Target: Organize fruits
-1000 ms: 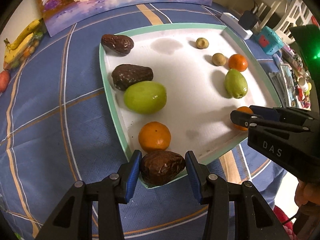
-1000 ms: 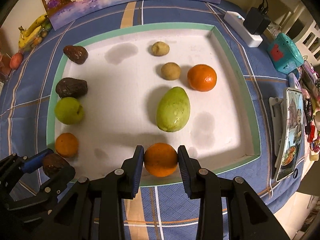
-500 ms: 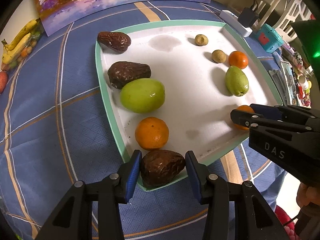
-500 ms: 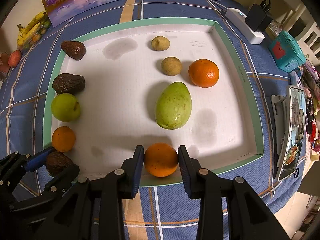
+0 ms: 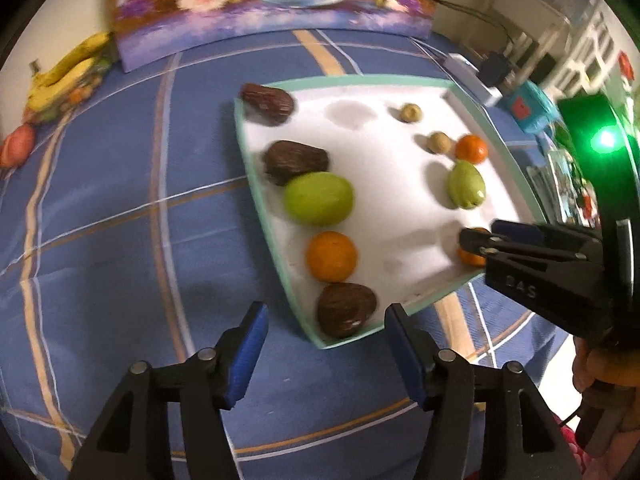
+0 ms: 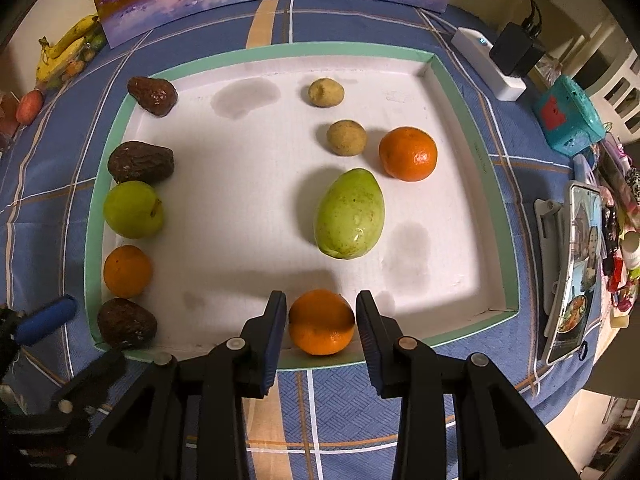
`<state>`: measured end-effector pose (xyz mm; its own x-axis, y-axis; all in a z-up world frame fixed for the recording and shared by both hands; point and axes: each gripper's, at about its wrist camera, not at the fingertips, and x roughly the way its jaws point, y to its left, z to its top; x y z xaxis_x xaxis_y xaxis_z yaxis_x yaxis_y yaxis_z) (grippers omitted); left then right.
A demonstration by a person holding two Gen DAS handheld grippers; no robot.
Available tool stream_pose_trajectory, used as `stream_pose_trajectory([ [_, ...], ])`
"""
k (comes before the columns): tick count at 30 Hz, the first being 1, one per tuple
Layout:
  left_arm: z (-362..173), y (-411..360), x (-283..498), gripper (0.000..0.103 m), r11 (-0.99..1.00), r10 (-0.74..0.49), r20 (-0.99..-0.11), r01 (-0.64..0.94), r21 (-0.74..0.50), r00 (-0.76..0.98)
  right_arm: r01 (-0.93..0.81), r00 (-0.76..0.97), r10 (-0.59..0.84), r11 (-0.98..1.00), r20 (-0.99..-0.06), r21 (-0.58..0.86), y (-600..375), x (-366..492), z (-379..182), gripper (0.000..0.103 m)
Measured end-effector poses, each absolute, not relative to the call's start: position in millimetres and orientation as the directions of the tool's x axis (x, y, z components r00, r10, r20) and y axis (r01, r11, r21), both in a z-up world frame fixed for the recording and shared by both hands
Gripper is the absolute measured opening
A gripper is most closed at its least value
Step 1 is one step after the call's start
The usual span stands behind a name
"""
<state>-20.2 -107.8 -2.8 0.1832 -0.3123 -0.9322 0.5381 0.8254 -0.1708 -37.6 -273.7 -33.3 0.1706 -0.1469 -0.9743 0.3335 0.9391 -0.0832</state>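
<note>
Since the earlier frame your left tool [image 5: 324,344] has let go: its jaws have just been opening and now stand wide, pulled back from the dark wrinkled fruit [image 5: 346,310], which lies free in the near corner of the tray [image 5: 256,196], low in the frame's centre.

In the left wrist view, the tray's left edge holds a row: two more dark fruits toward the top, a green apple [image 5: 319,199] in the middle, an orange [image 5: 331,256], then the released fruit. At the right of the frame your right tool [image 5: 476,242] reaches in over another orange.

In the right wrist view, your right tool [image 6: 321,320] is closed on the near orange [image 6: 321,322], both pads against its sides, at the bottom centre just inside the tray's [image 6: 496,200] near rim. A pale green mango-shaped fruit [image 6: 349,214] lies in the centre, a third orange [image 6: 408,153] up and right of it, and two small tan fruits above. One blue tip of your left tool shows at the lower left, over the blue checked surface [image 6: 460,60].
</note>
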Motion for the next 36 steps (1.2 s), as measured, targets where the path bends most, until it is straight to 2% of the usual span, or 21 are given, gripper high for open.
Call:
stream_pose_trajectory([
  [1, -2, -99, -17, 0.07, 0.843, -0.304, -0.933, 0.511, -0.169, 0.194, 0.334, 0.174, -0.15, 0.939, -0.973, -0.085, -273, -39, -32, 0.037],
  [3, -3, -85, -12, 0.083, 0.875, -0.277, -0.936, 0.461, -0.151, 0.217, 0.338, 0.186, -0.154, 0.937, -0.97, -0.084, -270, -40, -29, 0.037],
  [6, -5, -63, -3, 0.094, 0.914, -0.204, -0.942, 0.396, -0.086, 0.266, 0.338, 0.203, -0.156, 0.938, -0.967, -0.081, -265, -45, -25, 0.038],
  [7, -5, -57, -1, 0.098, 0.923, -0.181, -0.943, 0.379, -0.065, 0.279, 0.336, 0.208, -0.159, 0.938, -0.965, -0.082, -262, -46, -24, 0.044],
  [8, -5, -49, 1, 0.103, 0.932, -0.161, -0.943, 0.359, -0.047, 0.293, 0.333, 0.212, -0.161, 0.939, -0.964, -0.084, -263, -47, -21, 0.054],
  [10, -5, -39, 2, 0.103, 0.942, -0.15, -0.94, 0.334, -0.041, 0.308, 0.332, 0.224, -0.161, 0.94, -0.961, -0.08, -258, -50, -20, 0.063],
  [12, -3, -26, 2, 0.103, 0.949, -0.154, -0.936, 0.311, -0.051, 0.317, 0.335, 0.24, -0.147, 0.94, -0.96, -0.06, -255, -53, -17, 0.064],
  [14, -2, -19, 2, 0.103, 0.956, -0.153, -0.932, 0.289, -0.055, 0.329, 0.335, 0.253, -0.146, 0.941, -0.956, -0.055, -253, -56, -13, 0.075],
  [20, 1, -2, -2, 0.103, 0.966, -0.152, -0.925, 0.251, -0.064, 0.348, 0.332, 0.3, -0.138, 0.943, -0.944, -0.032, -243, -64, -6, 0.09],
  [28, 14, -1, -9, 0.103, 0.963, -0.177, -0.911, 0.255, -0.083, 0.373, 0.308, 0.342, -0.149, 0.951, -0.928, -0.039, -222, -70, 3, 0.092],
  [36, 22, 1, -13, 0.103, 0.97, -0.128, -0.899, 0.241, -0.027, 0.418, 0.294, 0.366, -0.169, 0.954, -0.915, -0.058, -211, -71, 8, 0.092],
])
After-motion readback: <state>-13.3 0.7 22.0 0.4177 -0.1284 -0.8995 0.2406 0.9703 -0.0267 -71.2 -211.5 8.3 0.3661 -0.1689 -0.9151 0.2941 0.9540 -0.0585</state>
